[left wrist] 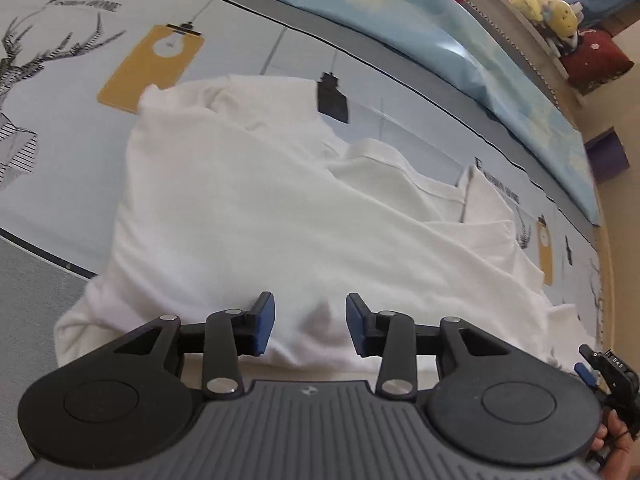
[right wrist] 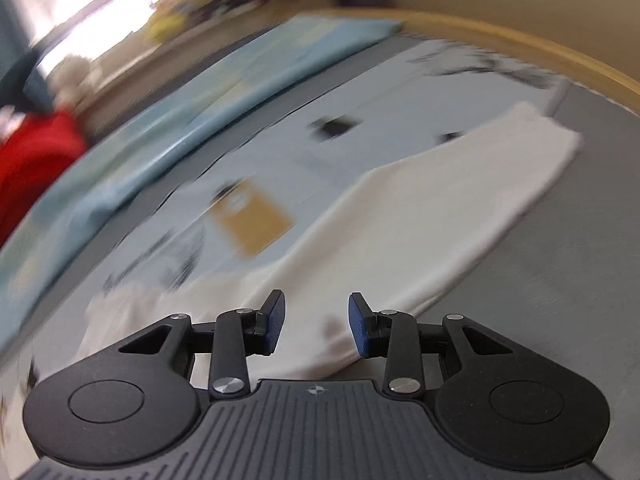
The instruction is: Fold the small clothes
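Left wrist view shows the left tongs (left wrist: 310, 322) released, blue pads apart above the near edge of a white cotton garment (left wrist: 256, 208) lying rumpled on the printed pale-blue bed sheet (left wrist: 72, 128). Right tongs (right wrist: 316, 324) likewise gape, gripping nothing, over the same cloth. Further off the garment looks partly doubled over, with its collar and loose folds untidy, so I judge folding begun but unfinished; soft toys (left wrist: 544, 4) sit beyond
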Demonstrator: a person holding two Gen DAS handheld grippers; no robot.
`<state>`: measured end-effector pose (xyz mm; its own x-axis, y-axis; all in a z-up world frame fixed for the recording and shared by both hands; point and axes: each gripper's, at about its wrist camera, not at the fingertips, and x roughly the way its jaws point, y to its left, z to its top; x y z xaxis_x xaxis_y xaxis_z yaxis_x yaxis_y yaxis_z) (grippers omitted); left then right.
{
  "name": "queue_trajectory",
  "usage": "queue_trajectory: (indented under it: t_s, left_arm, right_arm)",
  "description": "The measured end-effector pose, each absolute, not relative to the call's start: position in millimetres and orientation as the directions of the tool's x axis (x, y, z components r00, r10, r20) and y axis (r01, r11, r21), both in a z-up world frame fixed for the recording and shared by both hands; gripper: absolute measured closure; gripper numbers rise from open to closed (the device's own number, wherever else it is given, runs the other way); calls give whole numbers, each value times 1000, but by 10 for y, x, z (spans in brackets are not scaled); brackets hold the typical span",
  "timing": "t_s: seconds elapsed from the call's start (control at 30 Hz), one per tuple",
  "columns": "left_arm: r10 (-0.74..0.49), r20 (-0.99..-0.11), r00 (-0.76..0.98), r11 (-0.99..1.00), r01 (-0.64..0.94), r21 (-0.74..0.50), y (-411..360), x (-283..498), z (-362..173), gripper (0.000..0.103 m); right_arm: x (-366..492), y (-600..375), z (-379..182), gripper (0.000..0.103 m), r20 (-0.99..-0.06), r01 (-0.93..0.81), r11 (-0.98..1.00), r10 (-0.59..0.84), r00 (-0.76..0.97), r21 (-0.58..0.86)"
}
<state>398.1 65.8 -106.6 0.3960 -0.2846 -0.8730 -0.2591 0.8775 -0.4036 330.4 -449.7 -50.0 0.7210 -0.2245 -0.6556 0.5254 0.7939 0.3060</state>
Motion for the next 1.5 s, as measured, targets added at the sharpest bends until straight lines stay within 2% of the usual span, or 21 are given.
queue_trajectory:
  t_s: [0.27,0.53,0.6,0.63,0.67,0.77,0.9,1.03,1.1,1.17,1.27,1.33,1.4,1.43,1.5]
  left_arm:
    - [-287,-877,385,893,-224,-391,535,4007,-1037,59]
    - [-285,-881,378,898,-216,-383,520,4021,-1028,59]
    - [-283,-880,382,897,-218,-384,552,4015,-1011,59]
    - [-281,-880,384,897,-220,-383,574,4011,-1002,59]
    - [-279,-880,385,897,-221,-382,595,4007,-995,59]
    - [-280,-876,394,895,-224,-387,676,3986,-962,59]
    - [-278,-871,404,886,-244,-395,804,3949,-920,59]
    - [-273,-864,424,874,-266,-407,946,3925,-848,59]
    - [-270,-860,433,866,-281,-414,1018,3909,-813,59]
    - [-269,-856,442,856,-298,-422,1104,3893,-782,60]
    - [-266,-849,456,837,-328,-438,1241,3872,-738,59]
    - [-268,-843,466,824,-342,-451,1328,3860,-704,59]
    - [-269,-837,476,809,-360,-465,1415,3847,-672,59]
    - [-269,-833,483,798,-372,-473,1467,3840,-658,59]
    - [-265,-829,492,783,-392,-483,1541,3824,-645,59]
  right_arm:
    - [3033,-5658,-856,65,-656,698,556,-323,682,452]
    - [2981,-6104,-1188,67,-582,670,408,-333,742,621]
    - [3024,-6085,-1202,73,-570,669,407,-350,743,622]
    - [3042,-6070,-1199,90,-567,673,408,-363,739,617]
    - [3063,-6054,-1195,99,-570,679,410,-369,734,609]
    - [3127,-5945,-1092,99,-567,707,451,-423,707,545]
    - [3286,-5613,-799,100,-524,747,564,-542,657,352]
    - [3449,-4963,-332,100,-360,652,735,-566,742,188]
    - [3498,-4471,-117,100,-272,530,840,-485,831,120]
    - [3483,-3869,35,100,-198,341,939,-329,923,32]
    - [3306,-2851,90,100,-150,-77,989,58,987,-124]
    - [3099,-2233,-17,99,-206,-381,904,343,916,-192]
    - [2952,-1760,-232,99,-346,-593,781,510,787,-198]
    - [2897,-1564,-377,98,-426,-651,734,535,730,-194]
    - [2807,-1304,-602,98,-532,-661,715,477,699,-228]
